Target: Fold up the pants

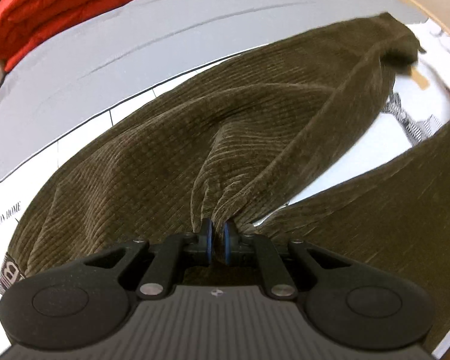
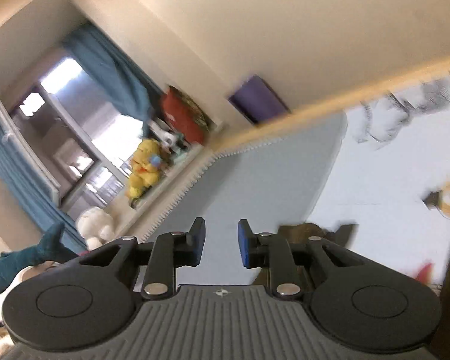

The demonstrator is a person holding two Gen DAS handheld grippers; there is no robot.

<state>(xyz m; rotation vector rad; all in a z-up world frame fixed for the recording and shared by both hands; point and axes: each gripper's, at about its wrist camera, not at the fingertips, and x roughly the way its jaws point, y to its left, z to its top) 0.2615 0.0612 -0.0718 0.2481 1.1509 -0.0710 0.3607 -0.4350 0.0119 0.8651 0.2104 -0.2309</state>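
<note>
The left gripper [image 1: 217,234] has its fingers pinched tight on a bunched ridge of the olive corduroy pants [image 1: 171,156], which lie spread across the bed [image 1: 111,48]; the fold will go best if that pinch holds while the cloth is carried flat over. The right gripper [image 2: 220,244] stands partly open and empty, aimed off towards the wall. Its view is blurred, and the pants' far ends run out of frame.
</note>
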